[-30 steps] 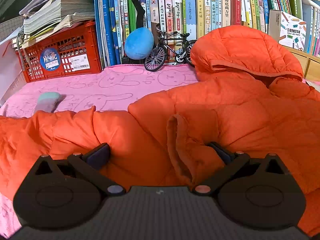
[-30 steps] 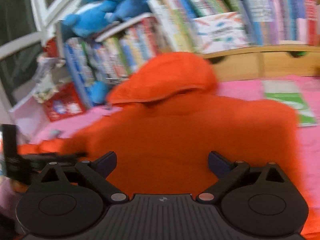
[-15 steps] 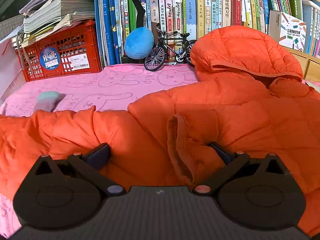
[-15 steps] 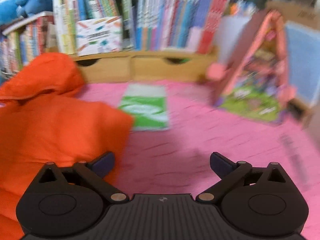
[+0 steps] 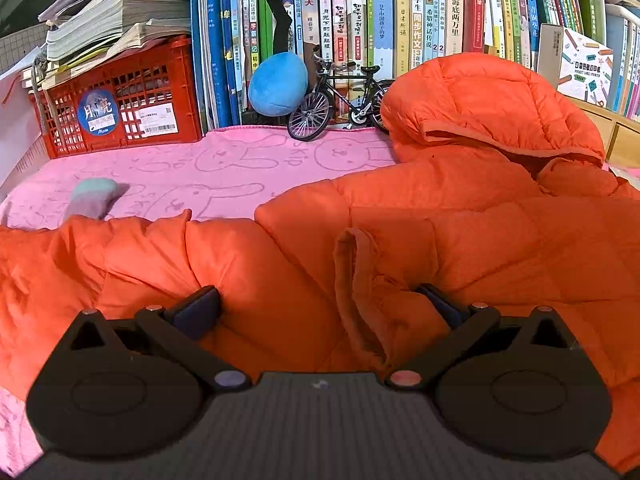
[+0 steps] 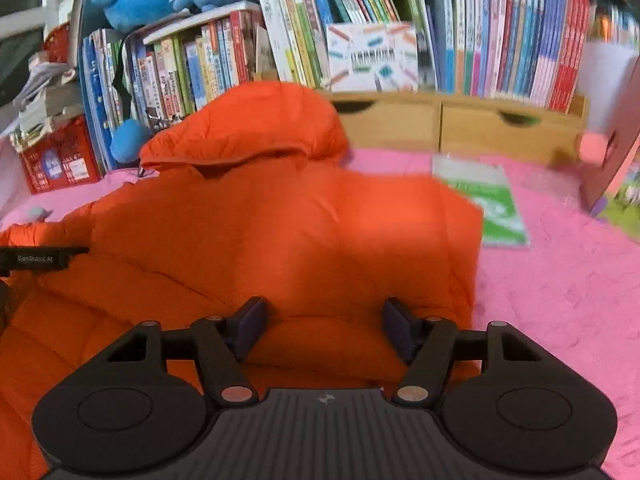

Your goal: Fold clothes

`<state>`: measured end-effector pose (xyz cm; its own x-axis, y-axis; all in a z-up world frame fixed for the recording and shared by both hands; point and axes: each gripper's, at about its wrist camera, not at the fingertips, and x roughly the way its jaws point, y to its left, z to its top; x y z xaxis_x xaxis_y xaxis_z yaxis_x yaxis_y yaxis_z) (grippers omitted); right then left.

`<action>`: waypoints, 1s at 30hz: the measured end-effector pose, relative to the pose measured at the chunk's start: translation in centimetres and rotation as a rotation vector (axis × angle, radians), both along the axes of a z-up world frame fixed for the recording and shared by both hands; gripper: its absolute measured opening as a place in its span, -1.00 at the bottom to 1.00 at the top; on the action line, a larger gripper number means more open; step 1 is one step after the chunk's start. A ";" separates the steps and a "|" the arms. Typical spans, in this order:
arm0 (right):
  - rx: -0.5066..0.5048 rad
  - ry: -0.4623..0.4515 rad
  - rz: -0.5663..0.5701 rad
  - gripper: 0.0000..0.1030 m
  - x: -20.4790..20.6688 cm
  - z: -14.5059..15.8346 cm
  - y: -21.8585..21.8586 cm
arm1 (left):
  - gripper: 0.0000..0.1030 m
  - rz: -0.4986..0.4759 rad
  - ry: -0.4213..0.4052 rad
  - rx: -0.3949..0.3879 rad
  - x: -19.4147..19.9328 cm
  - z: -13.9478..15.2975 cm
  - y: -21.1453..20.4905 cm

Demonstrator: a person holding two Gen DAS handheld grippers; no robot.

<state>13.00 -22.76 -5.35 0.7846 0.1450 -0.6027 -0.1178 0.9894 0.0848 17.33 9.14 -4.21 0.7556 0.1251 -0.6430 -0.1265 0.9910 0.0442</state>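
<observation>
Orange puffer jacket [image 5: 460, 240] is lying spread over the pink blanket [image 5: 224, 168], its hood [image 5: 480, 104] pointing toward the far row of books [image 5: 400, 20] and one sleeve [image 5: 120, 256] stretching out to the left along the near edge. A folded flap with a bound edge [image 5: 360, 280] is standing up near the middle of the left wrist view.

The left gripper [image 5: 320, 308] is sitting low over the jacket with its jaws spread wide; padded fabric is bulging between the fingers [image 5: 198, 312], but the pads are not pinching it. In the right wrist view this gripper is showing as a dark bar [image 6: 40, 258] at the left edge.

The right gripper [image 6: 324, 326] is hovering over the near right part of the jacket, and its jaws are closing, with a ridge of orange fabric lying between the fingers [image 6: 250, 326]; the pads are not yet pressing on it, and the view is slightly blurred.

Beyond the jacket, a red crate [image 5: 120, 108] is holding stacked papers at the far left, a blue plush ball [image 5: 278, 84] and a small model bicycle [image 5: 340, 100] are standing against the books, and a small grey-green soft toy [image 5: 94, 198] is lying on the blanket. A green booklet [image 6: 492, 204] is lying to the right of the jacket, near the wooden drawers [image 6: 460, 128].
</observation>
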 end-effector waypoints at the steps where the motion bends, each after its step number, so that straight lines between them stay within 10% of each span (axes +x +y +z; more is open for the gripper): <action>1: -0.003 0.005 -0.004 0.26 0.0 0.1 0.1 | 1.00 0.000 0.000 -0.001 0.0 0.0 0.0; 6: 0.024 -0.014 0.015 0.31 -0.4 1.9 1.2 | 0.94 -0.007 -0.035 -0.035 -0.3 0.6 0.5; 10: 0.059 -0.081 0.115 0.38 0.2 4.1 4.4 | 0.90 -0.004 -0.107 -0.208 -2.3 4.0 4.5; 14: 0.037 -0.102 0.286 0.34 1.5 5.3 10.7 | 0.93 0.105 -0.146 -0.335 -5.0 6.1 10.9; 19: 0.010 -0.127 0.463 0.30 2.6 5.5 19.1 | 0.93 0.349 -0.113 -0.282 -8.5 5.0 18.9; 30: -0.178 -0.110 0.464 0.48 4.1 0.6 23.8 | 0.91 0.610 -0.128 -0.458 -11.5 2.1 30.5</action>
